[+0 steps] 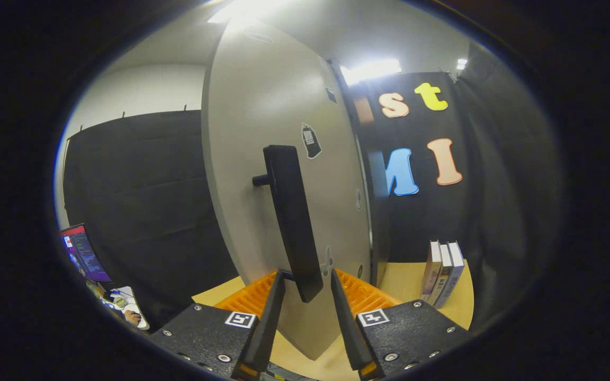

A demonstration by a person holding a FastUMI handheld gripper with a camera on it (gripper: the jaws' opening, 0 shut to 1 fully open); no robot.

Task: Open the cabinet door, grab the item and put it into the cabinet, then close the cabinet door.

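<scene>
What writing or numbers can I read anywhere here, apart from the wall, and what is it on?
Nothing here can be read.
Stickers on the cabinet door: too small.
Spines of the three books: blurred.
Screen: too small.
Square markers on the hand-held gripper: patterns, not words. Its fingers stand open around the door handle's lower end.
</scene>
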